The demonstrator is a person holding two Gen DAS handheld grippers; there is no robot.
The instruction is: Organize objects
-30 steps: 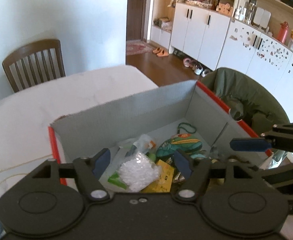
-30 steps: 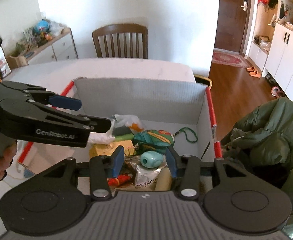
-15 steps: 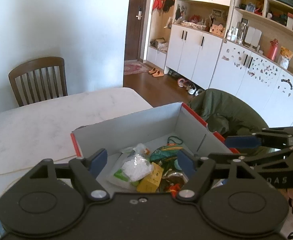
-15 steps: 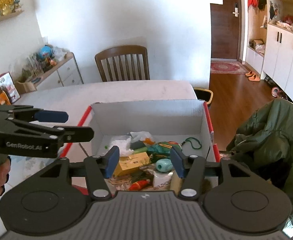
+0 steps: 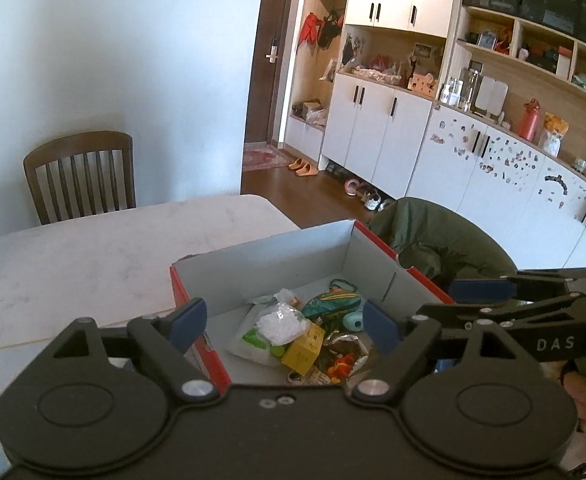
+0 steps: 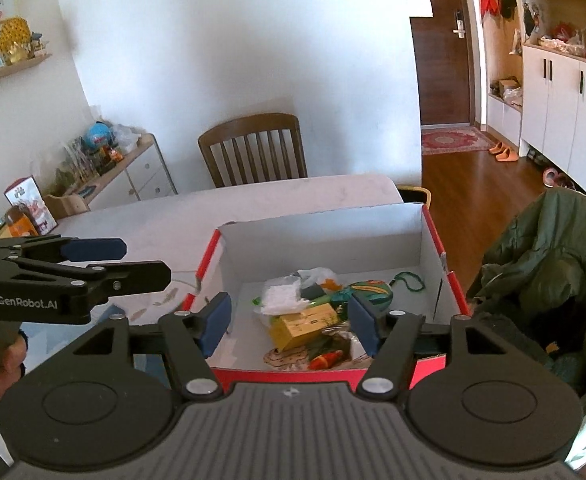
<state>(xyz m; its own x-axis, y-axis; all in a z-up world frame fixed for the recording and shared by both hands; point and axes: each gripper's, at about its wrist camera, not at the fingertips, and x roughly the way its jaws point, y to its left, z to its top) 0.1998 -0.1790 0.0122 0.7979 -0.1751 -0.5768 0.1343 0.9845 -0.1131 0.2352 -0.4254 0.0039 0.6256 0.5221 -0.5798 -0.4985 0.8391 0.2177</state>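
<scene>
Grippers (image 5: 279,322) (image 6: 289,322) agape above cluttered box (image 6: 429,236); jacket (image 6: 541,264) beside.

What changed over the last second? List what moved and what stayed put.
Both grippers pulled up and back from the box: the left gripper and the right gripper now hang higher, so the box looks smaller and farther. Both remain open and empty; nothing was picked up or let go. The clutter in the box, including the yellow carton and white bag, lies as before.

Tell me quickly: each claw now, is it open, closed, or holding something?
Left claw: open, holding nothing.
Right claw: open, holding nothing.
</scene>
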